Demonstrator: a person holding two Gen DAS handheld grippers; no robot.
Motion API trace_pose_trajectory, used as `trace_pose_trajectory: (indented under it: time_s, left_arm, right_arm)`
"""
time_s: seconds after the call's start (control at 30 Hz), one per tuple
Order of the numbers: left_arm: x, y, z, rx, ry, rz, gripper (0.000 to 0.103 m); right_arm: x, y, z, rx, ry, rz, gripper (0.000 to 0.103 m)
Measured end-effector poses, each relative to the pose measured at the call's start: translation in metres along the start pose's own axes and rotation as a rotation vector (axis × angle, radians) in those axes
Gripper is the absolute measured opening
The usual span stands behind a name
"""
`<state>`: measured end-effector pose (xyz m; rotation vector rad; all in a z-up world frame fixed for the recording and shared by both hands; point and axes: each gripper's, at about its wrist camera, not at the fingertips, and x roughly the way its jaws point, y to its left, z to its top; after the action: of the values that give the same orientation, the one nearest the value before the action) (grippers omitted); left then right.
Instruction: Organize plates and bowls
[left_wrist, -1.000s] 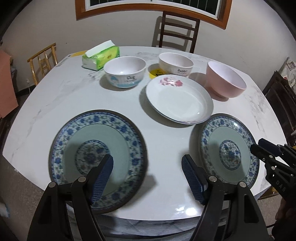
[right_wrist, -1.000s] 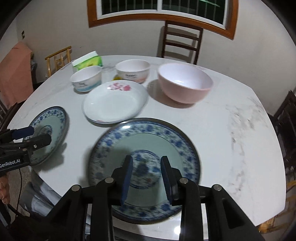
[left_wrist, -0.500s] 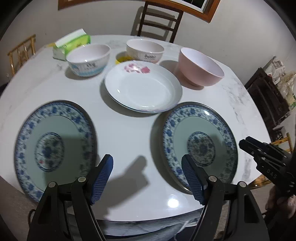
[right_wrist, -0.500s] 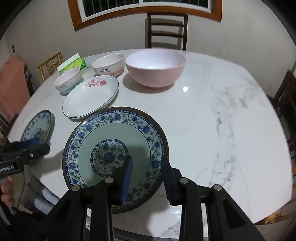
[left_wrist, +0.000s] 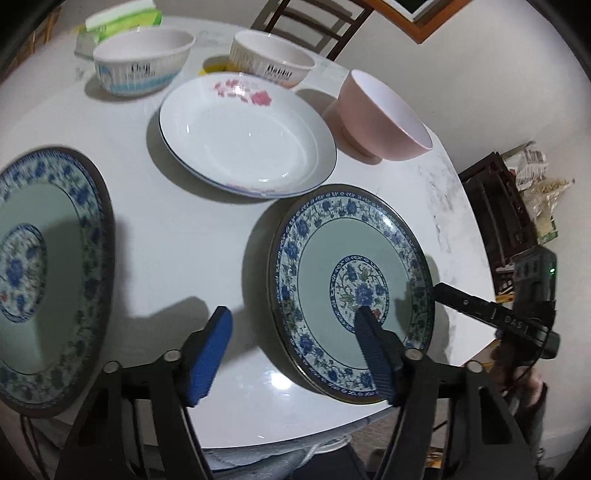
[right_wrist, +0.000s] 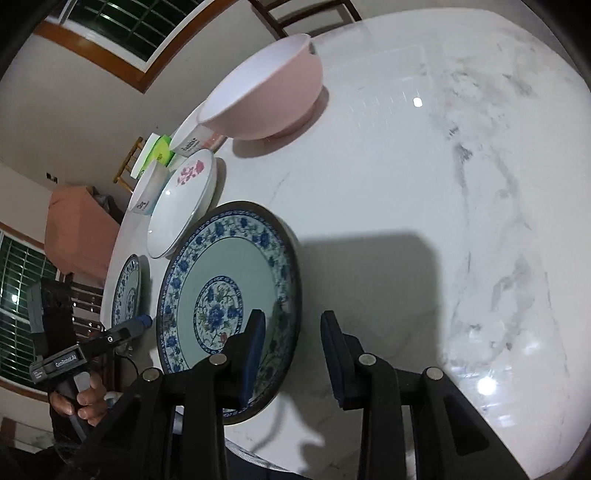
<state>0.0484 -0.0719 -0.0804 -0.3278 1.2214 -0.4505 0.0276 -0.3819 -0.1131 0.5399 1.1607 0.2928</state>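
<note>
Tongs first: my left tongs (left_wrist: 291, 345), jaws just narrowing yet released, straddle the blue plate's (left_wrist: 351, 288) near rim for a grab; right tongs (right_wrist: 291, 350) stand released astride its opposite rim. On the desk (left_wrist: 192, 236) beyond, white plate (left_wrist: 247, 136) nearly touches it; bowls further.

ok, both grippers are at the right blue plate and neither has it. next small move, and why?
Probably ease the right gripper down and close on the right blue plate's near rim. Its jaws already straddle that rim, one finger over the plate, one over the table, with no pad pressing. The left gripper, whose jaws have just been closing, straddles the opposite rim, also without contact.
</note>
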Motion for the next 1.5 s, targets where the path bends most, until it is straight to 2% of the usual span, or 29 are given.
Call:
trace_pose_trajectory:
  time_s: [0.13,0.37,0.6,0.73,0.8,0.93,1.13,1.5]
  left_arm:
    - [0.007,0.0,0.001,0.002,0.013,0.005,0.056]
    - [0.016,0.003,0.003,-0.013,0.034,0.0,0.053]
    - [0.021,0.005,0.006,-0.007,0.055,-0.019,0.038]
    - [0.023,0.005,0.008,0.007,0.063,-0.017,0.028]
    - [0.022,0.005,0.007,0.015,0.061,-0.01,0.026]
    - [0.022,0.005,0.007,0.032,0.053,0.023,0.014]
    - [0.02,0.005,0.003,0.051,0.043,0.044,0.015]
    - [0.013,0.006,0.001,0.042,0.04,0.033,0.015]
  right_arm:
    - [0.006,-0.002,0.0,-0.015,0.014,0.019,0.032]
    - [0.013,-0.002,0.004,-0.032,0.021,0.044,0.032]
    - [0.022,0.002,0.007,-0.04,0.032,0.068,0.025]
    - [0.022,0.001,0.006,-0.034,0.015,0.035,0.013]
    - [0.021,-0.002,0.006,-0.018,0.011,0.042,0.013]
    - [0.02,0.0,0.004,-0.023,-0.006,0.016,0.014]
    - [0.018,0.003,0.001,-0.005,-0.013,0.003,0.014]
    - [0.009,0.013,-0.001,-0.006,-0.036,-0.011,0.014]
